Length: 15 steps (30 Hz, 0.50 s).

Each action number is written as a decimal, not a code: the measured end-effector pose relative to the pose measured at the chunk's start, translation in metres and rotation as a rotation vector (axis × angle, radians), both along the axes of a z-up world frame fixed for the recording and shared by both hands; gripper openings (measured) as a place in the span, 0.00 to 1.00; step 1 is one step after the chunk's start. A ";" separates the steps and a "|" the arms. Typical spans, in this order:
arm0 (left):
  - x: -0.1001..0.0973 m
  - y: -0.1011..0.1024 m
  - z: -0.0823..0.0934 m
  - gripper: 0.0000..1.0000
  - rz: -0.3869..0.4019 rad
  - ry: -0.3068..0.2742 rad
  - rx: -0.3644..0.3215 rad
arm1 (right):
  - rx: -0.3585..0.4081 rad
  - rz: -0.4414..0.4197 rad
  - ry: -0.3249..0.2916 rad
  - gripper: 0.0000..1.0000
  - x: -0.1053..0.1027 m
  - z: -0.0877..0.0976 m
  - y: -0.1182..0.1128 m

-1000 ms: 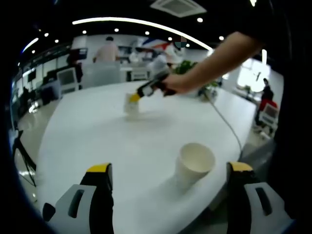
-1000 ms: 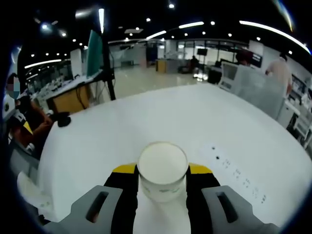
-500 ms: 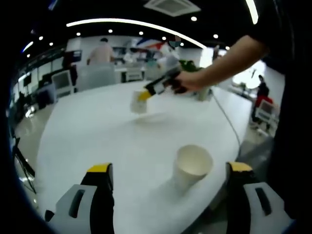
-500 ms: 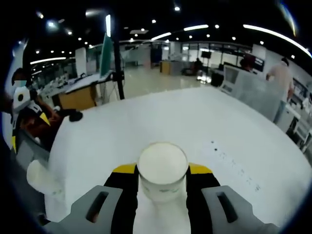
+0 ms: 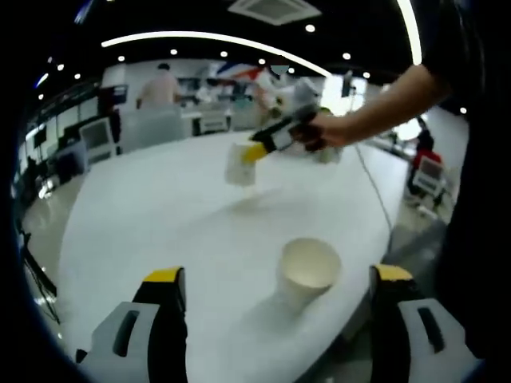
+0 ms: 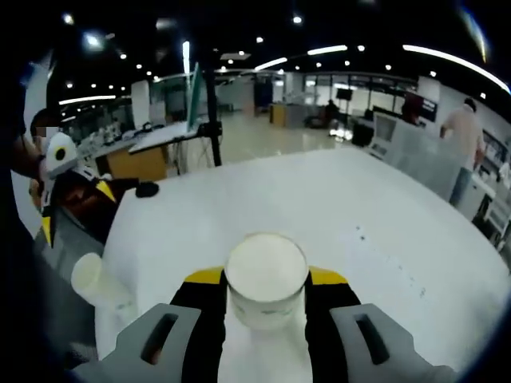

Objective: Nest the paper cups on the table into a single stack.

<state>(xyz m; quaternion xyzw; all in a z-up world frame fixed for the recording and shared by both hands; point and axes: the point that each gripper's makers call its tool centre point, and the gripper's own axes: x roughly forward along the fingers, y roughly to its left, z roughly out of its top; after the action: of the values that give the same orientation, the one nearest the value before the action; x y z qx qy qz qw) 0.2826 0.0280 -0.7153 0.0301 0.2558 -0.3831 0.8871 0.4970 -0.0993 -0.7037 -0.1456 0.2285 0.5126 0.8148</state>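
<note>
**Fingers: right pair carrying one cup, left pair spread near the other**

Fingers first. My right gripper (image 6: 265,291) has its yellow-tipped fingers (image 6: 206,279) pressed against both sides of a white paper cup (image 6: 266,278), mouth up, lifted off the white counter (image 6: 319,199). In the left gripper view I see that same right gripper (image 5: 275,137) at about 12 o'clock, with the carried cup (image 5: 239,164) hanging clear above the counter (image 5: 160,207) and its shadow below it.

My left gripper (image 5: 279,319) has its fingers (image 5: 164,277) wide apart with nothing between them. The second paper cup (image 5: 307,270) stands upright on the counter, mouth open, just ahead of those fingers and toward 1 o'clock, near the counter's edge. In the right gripper view this standing cup (image 6: 94,279) sits at about 9 o'clock, low and off to the side.

As I judge it, the coming move turns on this: the held cup must travel from 12 o'clock down toward the standing cup and arrive directly over it, both long axes vertical, base above open mouth. My left fingers are the nearer pair to the standing cup and could steady it.
</note>
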 end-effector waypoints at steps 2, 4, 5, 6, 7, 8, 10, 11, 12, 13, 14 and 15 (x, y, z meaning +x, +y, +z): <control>-0.001 0.000 0.000 0.94 0.000 0.003 -0.001 | 0.009 0.016 -0.008 0.35 -0.007 0.003 0.001; -0.003 0.000 0.000 0.94 0.000 0.004 -0.006 | 0.022 0.024 -0.008 0.35 -0.015 0.008 0.002; -0.005 -0.001 0.000 0.94 0.000 0.009 -0.009 | 0.030 0.030 -0.015 0.35 -0.020 0.012 0.003; -0.005 -0.001 0.000 0.94 0.000 0.013 -0.010 | 0.032 0.035 -0.015 0.35 -0.023 0.014 0.003; -0.006 -0.001 0.000 0.95 0.000 0.012 -0.009 | 0.035 0.038 -0.014 0.35 -0.026 0.015 0.002; -0.007 0.000 0.001 0.94 -0.003 0.009 -0.008 | 0.044 0.039 -0.014 0.35 -0.031 0.018 0.002; -0.008 0.001 0.003 0.94 -0.005 0.006 -0.008 | 0.057 0.042 -0.016 0.35 -0.040 0.024 0.002; -0.009 0.001 0.003 0.94 -0.006 0.005 -0.008 | 0.061 0.044 -0.017 0.35 -0.043 0.026 0.001; -0.010 0.001 0.003 0.94 -0.006 0.005 -0.009 | 0.068 0.047 -0.015 0.35 -0.046 0.027 -0.001; -0.010 0.001 0.003 0.94 -0.005 0.005 -0.009 | 0.075 0.049 -0.017 0.35 -0.048 0.029 -0.002; -0.011 0.001 0.003 0.94 -0.004 0.007 -0.010 | 0.083 0.052 -0.019 0.35 -0.056 0.034 0.000; -0.012 0.001 0.004 0.94 -0.005 0.007 -0.011 | 0.086 0.056 -0.020 0.35 -0.059 0.036 0.000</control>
<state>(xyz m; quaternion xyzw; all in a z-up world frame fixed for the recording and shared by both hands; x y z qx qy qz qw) 0.2707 0.0294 -0.7117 0.0245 0.2566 -0.3868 0.8854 0.4379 -0.0994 -0.6676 -0.1220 0.1939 0.5429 0.8080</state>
